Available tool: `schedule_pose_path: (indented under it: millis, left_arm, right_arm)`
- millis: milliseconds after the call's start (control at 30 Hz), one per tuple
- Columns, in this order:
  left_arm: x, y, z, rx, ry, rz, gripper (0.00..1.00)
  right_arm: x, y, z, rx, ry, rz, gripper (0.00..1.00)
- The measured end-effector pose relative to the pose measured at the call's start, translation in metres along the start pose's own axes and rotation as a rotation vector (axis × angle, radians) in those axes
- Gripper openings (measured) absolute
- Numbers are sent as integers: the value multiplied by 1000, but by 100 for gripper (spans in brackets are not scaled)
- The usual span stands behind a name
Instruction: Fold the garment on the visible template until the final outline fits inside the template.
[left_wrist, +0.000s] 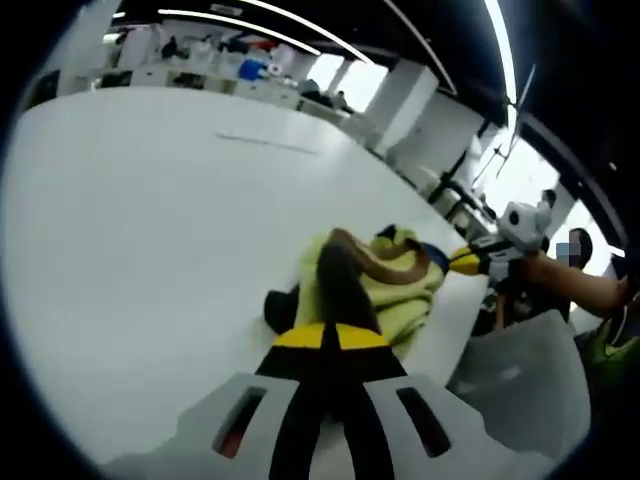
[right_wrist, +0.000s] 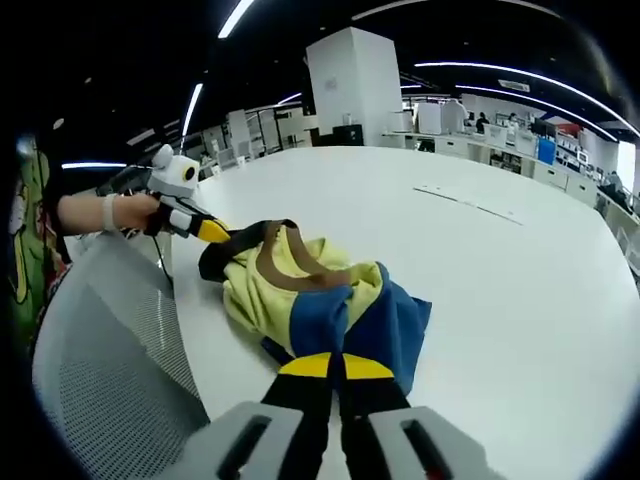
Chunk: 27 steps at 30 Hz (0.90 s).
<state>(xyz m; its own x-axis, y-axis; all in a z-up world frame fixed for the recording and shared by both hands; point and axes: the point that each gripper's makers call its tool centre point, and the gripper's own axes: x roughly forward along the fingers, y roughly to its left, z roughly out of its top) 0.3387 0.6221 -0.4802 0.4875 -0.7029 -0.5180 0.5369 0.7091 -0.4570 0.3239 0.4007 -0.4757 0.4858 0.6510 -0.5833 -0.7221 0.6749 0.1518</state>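
White table (right_wrist: 520, 280), crumpled yellow-and-blue garment (right_wrist: 320, 300), brown trim, bunched

A large white table (right_wrist: 520, 290) with a rounded edge carries everything, its top smooth and glossy. Near that edge a crumpled garment (right_wrist: 320, 295) lies bunched in a heap (yellow and blue cloth, with a brown band and some black at one end). Farther across the top, well apart from the garment, a thin pale strip (right_wrist: 470, 203) lies flat

txt: none legible | labels/brands/nos.: none | signs: none readable in either view
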Motion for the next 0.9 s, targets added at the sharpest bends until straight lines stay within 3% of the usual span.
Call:
schedule_pose_path:
  millis: [500, 900]
  left_arm:
    - [-3, -2, 5, -17, -19, 2, 0]
    - [-18, 4, 25, 11, -91, 35, 0]
  right_arm:
    - [-3, -3, 4, 12, -12, -11, 0]
    - [-18, -14, 18, 46, -76, -52, 0]
